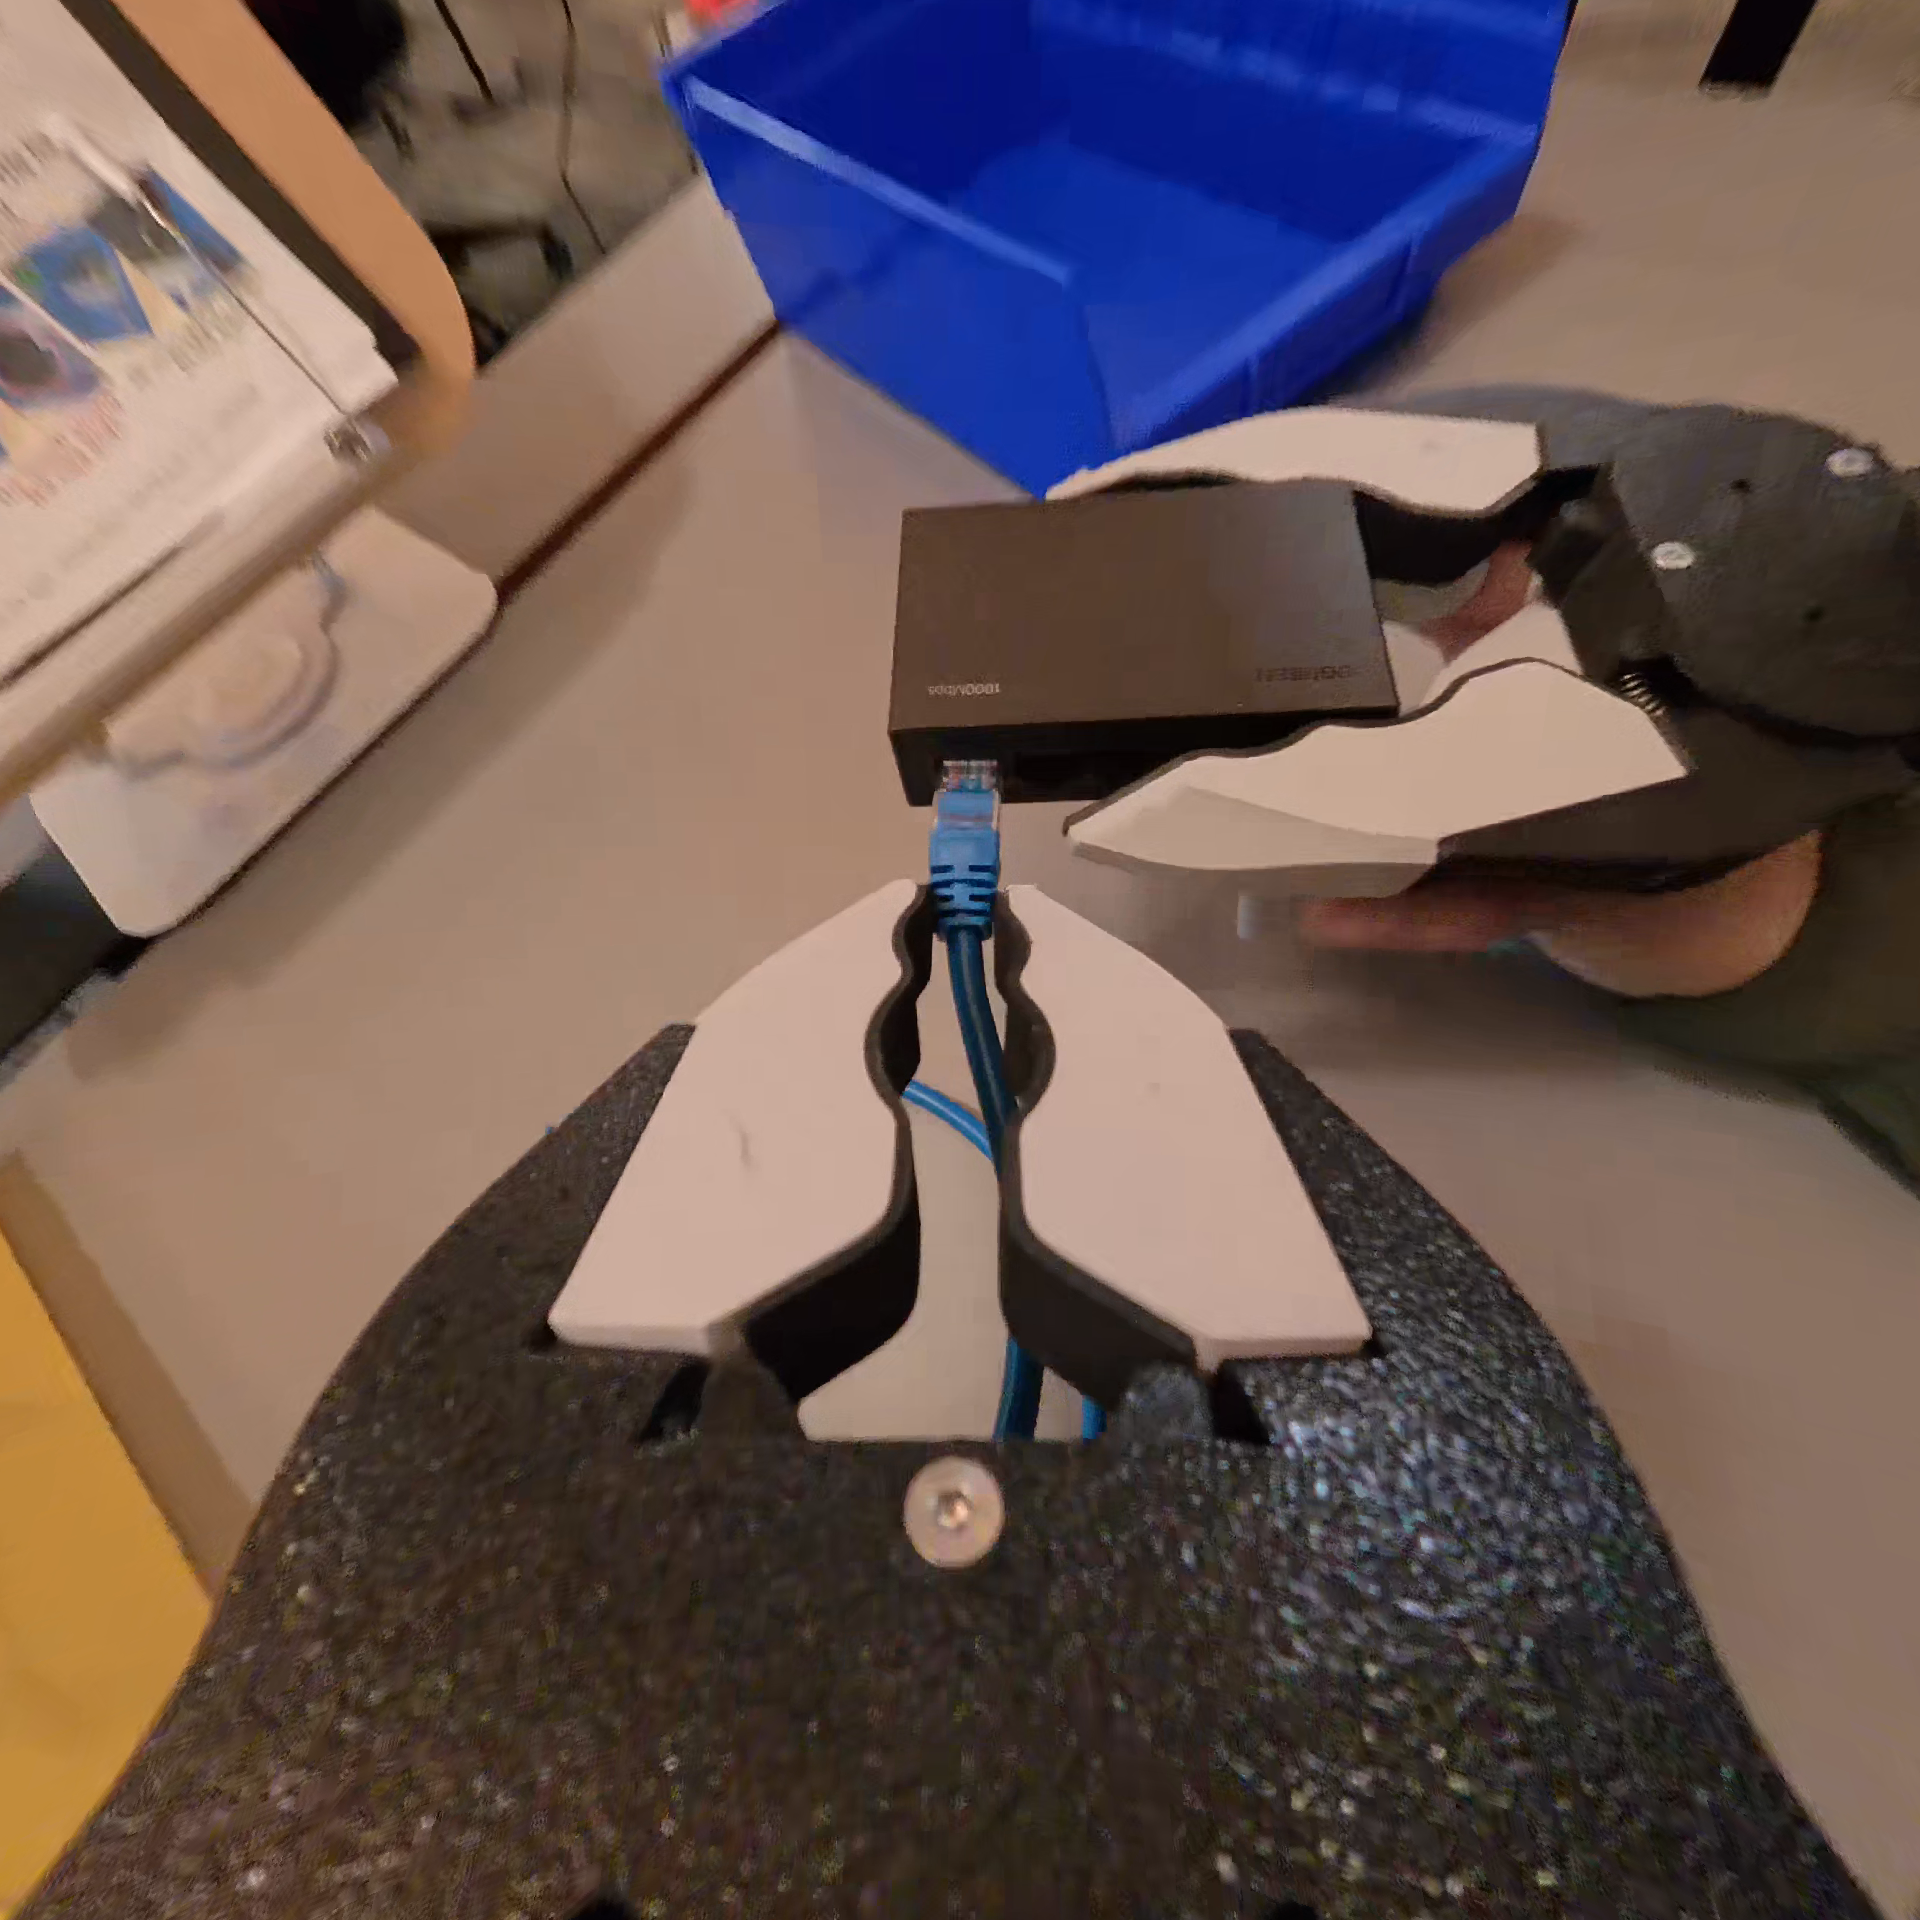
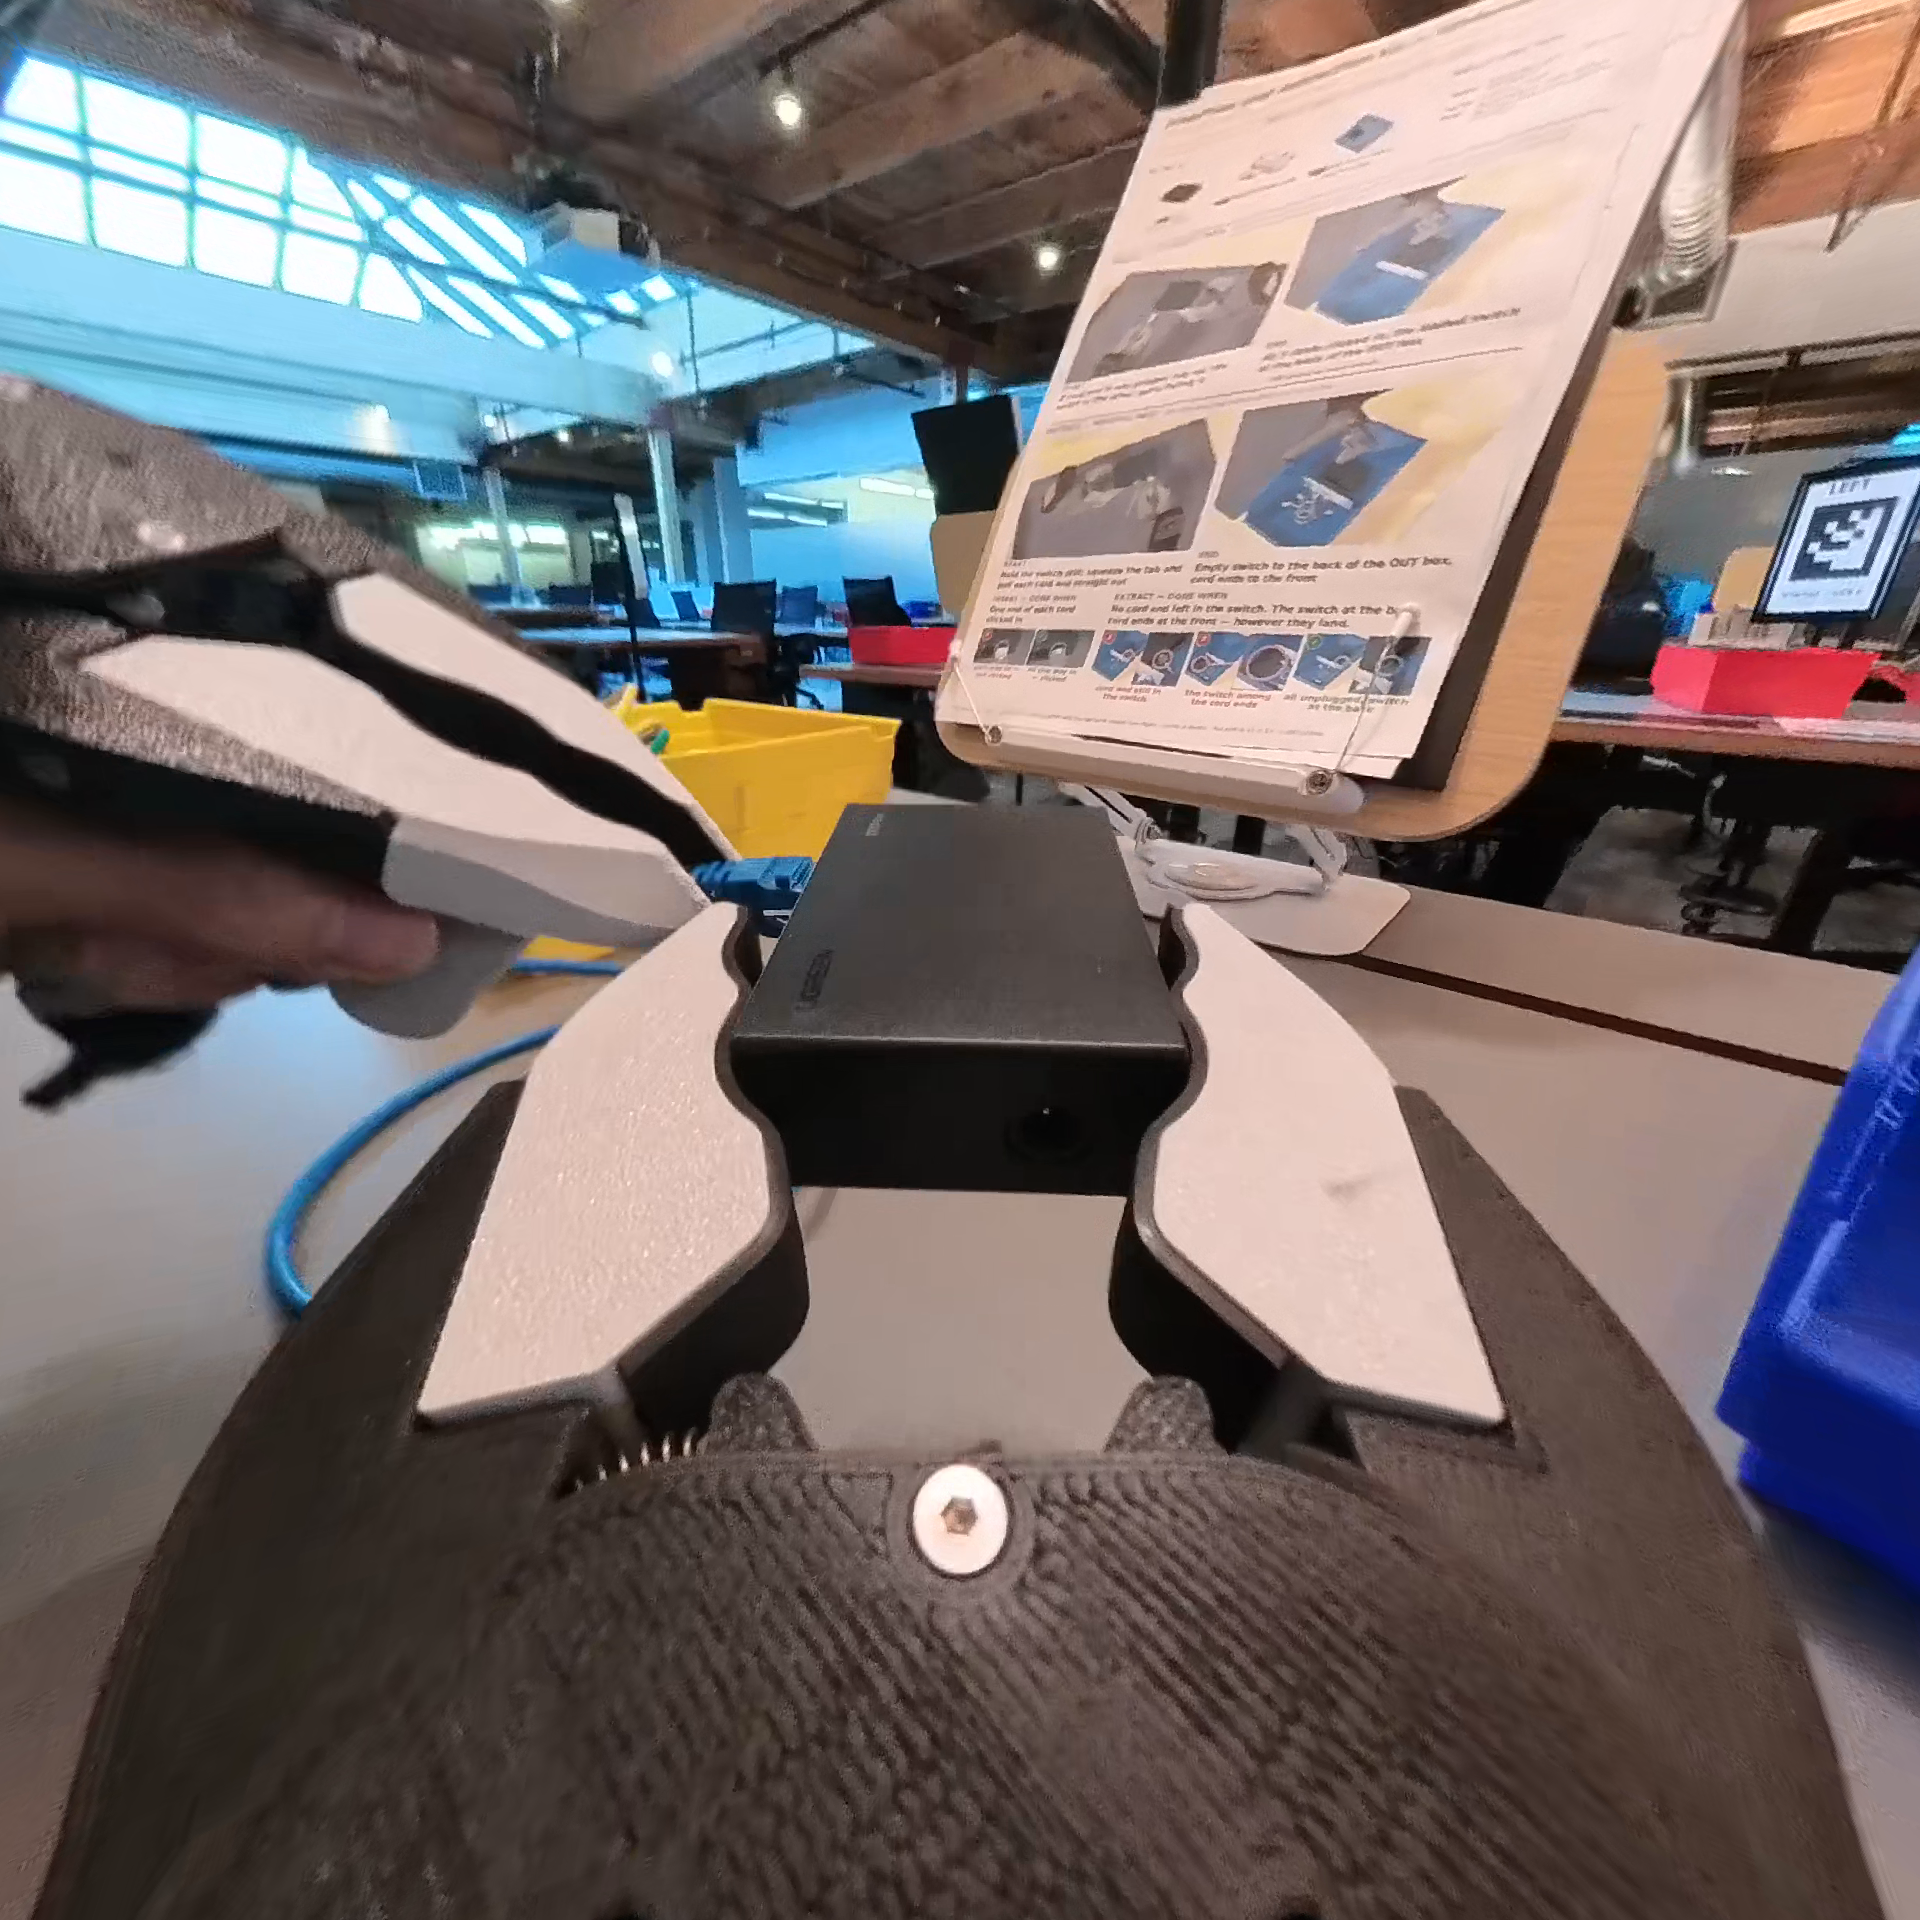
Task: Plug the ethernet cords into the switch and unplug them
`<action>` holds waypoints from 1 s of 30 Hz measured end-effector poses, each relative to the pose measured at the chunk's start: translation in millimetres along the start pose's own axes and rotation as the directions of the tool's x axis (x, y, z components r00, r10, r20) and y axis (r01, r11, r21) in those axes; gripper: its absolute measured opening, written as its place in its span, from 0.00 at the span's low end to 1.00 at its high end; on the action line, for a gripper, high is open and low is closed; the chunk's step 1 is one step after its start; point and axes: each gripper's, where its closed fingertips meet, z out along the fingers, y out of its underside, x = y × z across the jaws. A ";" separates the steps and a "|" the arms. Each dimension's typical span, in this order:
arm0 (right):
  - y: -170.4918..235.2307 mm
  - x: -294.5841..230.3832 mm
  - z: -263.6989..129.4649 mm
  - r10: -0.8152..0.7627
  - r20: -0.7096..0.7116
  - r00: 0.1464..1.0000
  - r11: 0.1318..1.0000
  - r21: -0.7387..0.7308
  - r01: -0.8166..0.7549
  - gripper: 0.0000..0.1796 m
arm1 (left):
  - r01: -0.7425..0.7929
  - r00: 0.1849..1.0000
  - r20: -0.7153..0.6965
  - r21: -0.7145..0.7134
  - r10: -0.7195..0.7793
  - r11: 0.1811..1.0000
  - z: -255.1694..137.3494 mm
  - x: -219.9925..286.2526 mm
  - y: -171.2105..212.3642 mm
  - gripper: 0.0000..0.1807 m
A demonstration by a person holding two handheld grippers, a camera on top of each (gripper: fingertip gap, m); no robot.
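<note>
The black switch (image 1: 1138,623) lies on the grey table. My right gripper (image 2: 961,925) is shut on the switch (image 2: 966,966), one finger on each long side; it shows in the left wrist view (image 1: 1226,665) coming in from the right. My left gripper (image 1: 964,899) is shut on the blue ethernet cord (image 1: 971,997) just behind its plug boot. The clear plug tip (image 1: 968,774) sits in the leftmost port on the switch's front face. In the right wrist view the left gripper (image 2: 717,883) comes in from the left with the blue plug (image 2: 764,878) at the switch's far left side.
A blue bin (image 1: 1122,229) stands behind the switch; its corner shows at the right (image 2: 1839,1299). A stand with an instruction sheet (image 2: 1299,416) is at the table's edge (image 1: 156,364). A yellow bin (image 2: 790,758) sits farther off. The cord loops over the table (image 2: 343,1153).
</note>
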 end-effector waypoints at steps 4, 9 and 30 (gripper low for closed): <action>-1.9 4.4 -1.5 0.025 -0.016 1.000 1.000 0.016 -0.024 0.41 | 0.006 0.999 0.038 0.096 -0.009 0.995 3.8 0.9 -1.8 0.06; -3.0 4.5 -1.8 0.044 0.002 0.999 0.999 0.027 -0.044 0.41 | -0.008 1.000 0.011 0.123 0.006 0.992 3.4 1.6 -3.8 0.06; 4.3 -4.0 1.6 -0.051 0.005 0.999 0.998 -0.036 0.051 0.41 | -0.042 0.999 0.020 0.133 0.039 0.990 4.6 -2.4 0.3 0.05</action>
